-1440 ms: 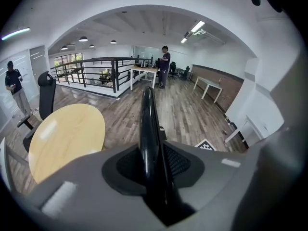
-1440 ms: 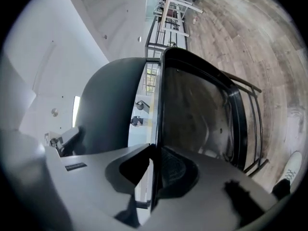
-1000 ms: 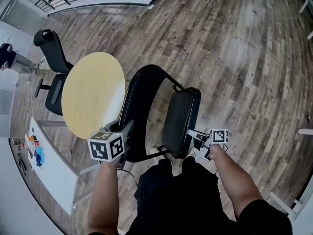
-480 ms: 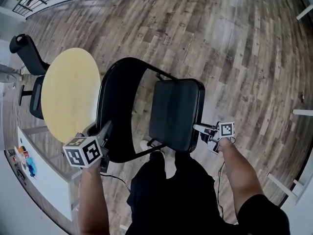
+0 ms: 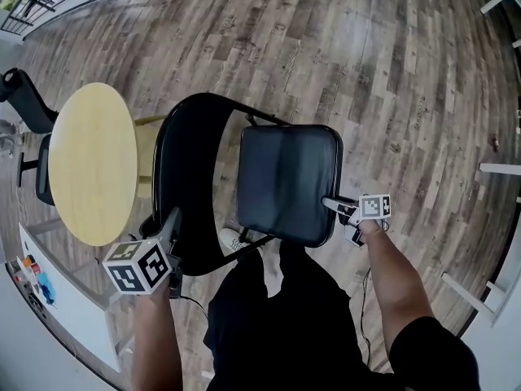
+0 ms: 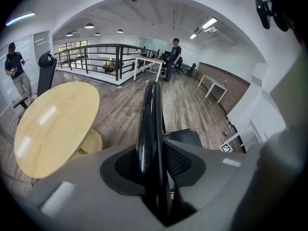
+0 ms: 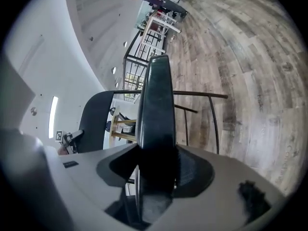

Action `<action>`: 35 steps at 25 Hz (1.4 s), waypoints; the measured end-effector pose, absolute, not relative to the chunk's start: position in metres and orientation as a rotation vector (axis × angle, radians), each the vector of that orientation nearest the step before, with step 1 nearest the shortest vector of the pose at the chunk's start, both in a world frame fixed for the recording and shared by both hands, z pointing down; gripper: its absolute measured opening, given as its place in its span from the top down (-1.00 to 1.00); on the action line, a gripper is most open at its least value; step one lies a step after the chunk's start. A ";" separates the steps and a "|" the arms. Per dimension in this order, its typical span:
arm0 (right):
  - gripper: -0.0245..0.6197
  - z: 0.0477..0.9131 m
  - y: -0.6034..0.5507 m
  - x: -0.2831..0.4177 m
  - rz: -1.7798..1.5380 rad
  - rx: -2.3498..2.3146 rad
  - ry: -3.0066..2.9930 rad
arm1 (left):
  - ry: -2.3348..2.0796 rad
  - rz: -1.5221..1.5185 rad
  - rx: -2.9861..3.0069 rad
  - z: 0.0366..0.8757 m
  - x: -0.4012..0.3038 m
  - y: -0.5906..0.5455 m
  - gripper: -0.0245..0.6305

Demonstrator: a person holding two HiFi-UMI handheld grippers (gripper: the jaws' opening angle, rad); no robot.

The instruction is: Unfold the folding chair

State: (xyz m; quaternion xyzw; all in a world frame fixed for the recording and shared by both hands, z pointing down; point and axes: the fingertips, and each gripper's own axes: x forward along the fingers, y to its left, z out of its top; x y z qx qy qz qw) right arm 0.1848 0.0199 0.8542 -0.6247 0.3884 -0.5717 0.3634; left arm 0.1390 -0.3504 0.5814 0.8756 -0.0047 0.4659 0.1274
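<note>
The black folding chair stands in front of me in the head view. Its padded seat point(image 5: 285, 182) lies nearly flat and its curved backrest point(image 5: 183, 177) rises at the left. My left gripper point(image 5: 172, 226) grips the backrest's near edge. In the left gripper view the backrest tube point(image 6: 149, 124) fills the gap of the left gripper point(image 6: 154, 177). My right gripper point(image 5: 330, 204) holds the seat's right edge. In the right gripper view the seat edge point(image 7: 156, 109) sits between the pads of the right gripper point(image 7: 154, 177). Both pairs of jaws have just been opening, with the chair still between them.
A round yellow table point(image 5: 89, 161) stands just left of the chair, with a black office chair point(image 5: 24, 96) behind it. A white desk point(image 5: 49, 300) runs along the lower left. My shoe point(image 5: 232, 239) is under the seat's front. Two people point(image 6: 14, 73) point(image 6: 174, 57) stand far off.
The seat has swung down from nearly upright to almost flat, and my right gripper went down and outward with it. My left gripper sank a little on the backrest.
</note>
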 end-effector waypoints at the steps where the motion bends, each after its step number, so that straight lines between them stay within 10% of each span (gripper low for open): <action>1: 0.27 0.858 0.026 0.185 -1.481 -1.604 0.996 | -0.018 1.360 2.551 0.583 0.139 -0.345 0.54; 35: 0.16 0.983 0.133 0.198 -1.252 -1.699 0.920 | -0.011 1.388 2.601 0.673 0.141 -0.351 0.40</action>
